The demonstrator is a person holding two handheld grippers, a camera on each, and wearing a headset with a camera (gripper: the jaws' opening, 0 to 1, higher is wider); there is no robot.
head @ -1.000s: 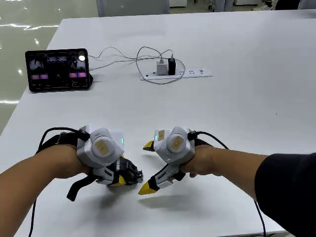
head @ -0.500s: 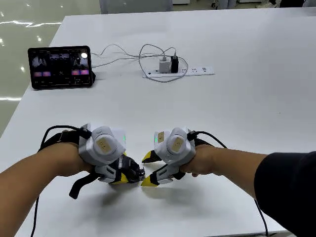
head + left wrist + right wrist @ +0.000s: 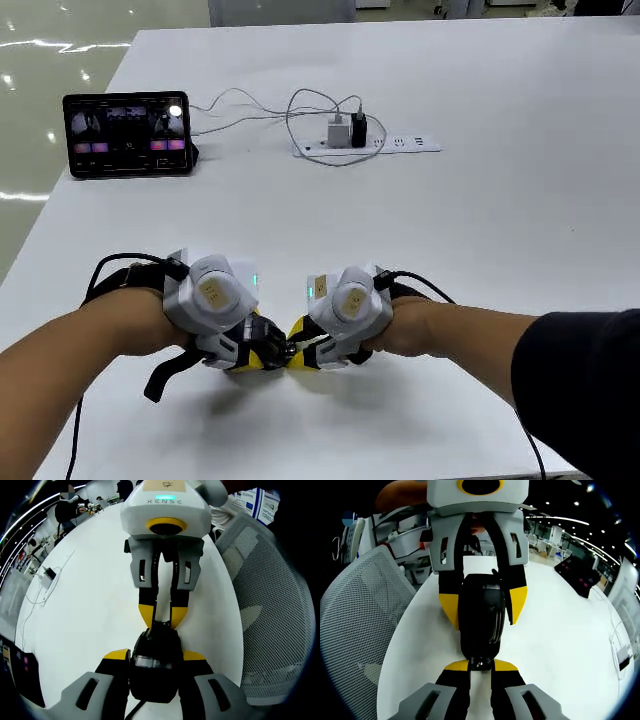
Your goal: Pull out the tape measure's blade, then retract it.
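Head view, and the two hands are knuckle to knuckle at the near edge of the white desk (image 3: pixel 480 200). The left hand-held gripper (image 3: pixel 250 356) has the tape measure (image 3: pixel 268 346) clamped between its yellow-tipped jaws, just above the desk top. The right hand-held gripper (image 3: pixel 304 352) sits nose to nose with it, tips right at the front of the case.

In the left gripper view the black case fills the space between that gripper's own jaws, which press on both of its sides, so the hold is firm. The other gripper comes down from the top there, jaws drawn in to a narrow slot that ends at the case's front.

The right gripper view looks from the opposite side: its two yellow tips are almost together, pinching the small dark blade tip (image 3: pixel 481 663) at the mouth of the case. No length of blade shows between the case and those tips.

Farther back on the desk, well apart from the action, a tablet (image 3: pixel 128 134) stands with its screen lit, and a white power strip (image 3: pixel 385 146) lies with looping cables (image 3: pixel 250 108) running off it.
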